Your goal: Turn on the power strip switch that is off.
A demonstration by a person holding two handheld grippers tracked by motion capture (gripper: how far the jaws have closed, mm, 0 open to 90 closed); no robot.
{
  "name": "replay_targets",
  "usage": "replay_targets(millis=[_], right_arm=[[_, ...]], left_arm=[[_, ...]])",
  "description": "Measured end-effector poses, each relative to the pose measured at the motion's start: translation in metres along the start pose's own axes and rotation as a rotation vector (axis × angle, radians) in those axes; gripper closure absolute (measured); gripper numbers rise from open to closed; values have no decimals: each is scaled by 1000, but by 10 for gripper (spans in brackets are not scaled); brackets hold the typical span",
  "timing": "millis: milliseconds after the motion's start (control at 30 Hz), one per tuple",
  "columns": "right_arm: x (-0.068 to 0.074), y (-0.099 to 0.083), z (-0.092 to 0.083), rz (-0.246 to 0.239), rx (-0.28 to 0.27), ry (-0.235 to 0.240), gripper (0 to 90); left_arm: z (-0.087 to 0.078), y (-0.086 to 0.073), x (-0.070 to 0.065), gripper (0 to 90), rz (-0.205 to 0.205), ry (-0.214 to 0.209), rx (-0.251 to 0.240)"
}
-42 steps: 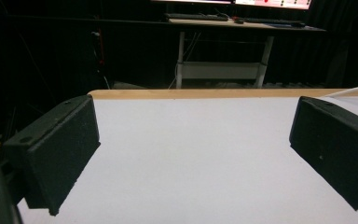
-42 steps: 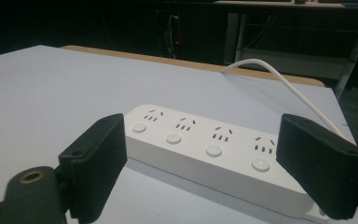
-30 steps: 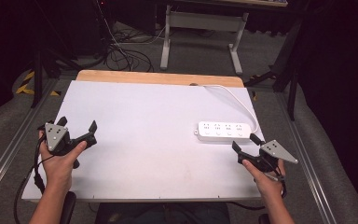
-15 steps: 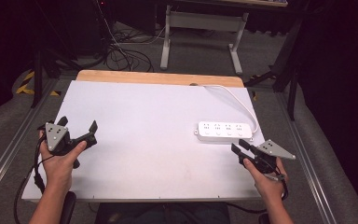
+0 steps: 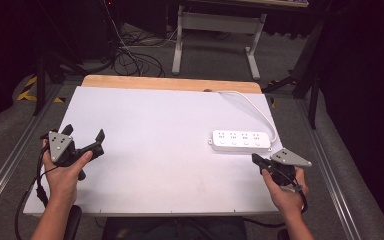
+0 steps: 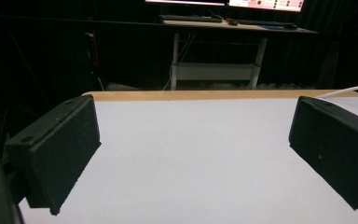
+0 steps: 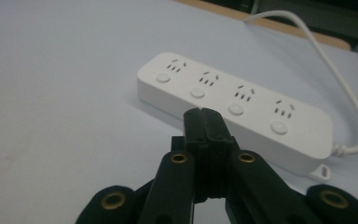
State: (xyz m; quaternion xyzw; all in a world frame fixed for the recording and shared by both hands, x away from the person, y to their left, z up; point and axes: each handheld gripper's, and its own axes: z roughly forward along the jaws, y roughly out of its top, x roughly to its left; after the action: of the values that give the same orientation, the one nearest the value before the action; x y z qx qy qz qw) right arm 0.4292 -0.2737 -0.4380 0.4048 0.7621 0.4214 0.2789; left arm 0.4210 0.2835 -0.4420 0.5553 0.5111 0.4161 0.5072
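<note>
Two grippers: right gripper (image 5: 256,160), jaws pressed together, has the power strip (image 5: 240,141) just beside at eleven o'clock; left gripper (image 5: 84,140) gapes wide.

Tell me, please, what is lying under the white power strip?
The power strip lies flat on the white table top, its cable trailing to the far edge. Whatever might sit beneath its body is covered.

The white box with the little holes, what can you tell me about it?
The power strip is a long white plastic bar with four socket sets, each beside a round button. It lies flat on the white table, near its right side. A white cord leaves one end. The right hand-held gripper, shut, points at it without touching.
</note>
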Motion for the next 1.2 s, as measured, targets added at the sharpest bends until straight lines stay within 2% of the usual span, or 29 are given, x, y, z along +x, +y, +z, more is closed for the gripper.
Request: replay_targets(millis=[33, 100, 300, 467, 600, 767, 833, 1200], right_arm=[[-2, 2, -2, 12, -28, -18, 900], [-4, 4, -4, 47, -52, -14, 900], [-7, 6, -4, 86, -44, 9, 900], [-10, 12, 0, 84, -19, -4, 900], [-12, 15, 2, 86, -20, -9, 900], [-11, 22, 4, 53, -14, -11, 900], [-10, 23, 5, 57, -12, -10, 900], [-12, 41, 25, 61, 9, -5, 900]], left_arm=[[0, 0, 0, 23, 0, 0, 1], [0, 0, 0, 25, -2, -1, 1], [1, 0, 0, 27, -2, -5, 3], [1, 0, 0, 28, 0, -8, 6], [1, -1, 0, 31, 0, -11, 8], [1, -1, 0, 32, -1, -14, 9], [1, -1, 0, 34, -1, -17, 14], [2, -1, 0, 45, 1, -33, 21]])
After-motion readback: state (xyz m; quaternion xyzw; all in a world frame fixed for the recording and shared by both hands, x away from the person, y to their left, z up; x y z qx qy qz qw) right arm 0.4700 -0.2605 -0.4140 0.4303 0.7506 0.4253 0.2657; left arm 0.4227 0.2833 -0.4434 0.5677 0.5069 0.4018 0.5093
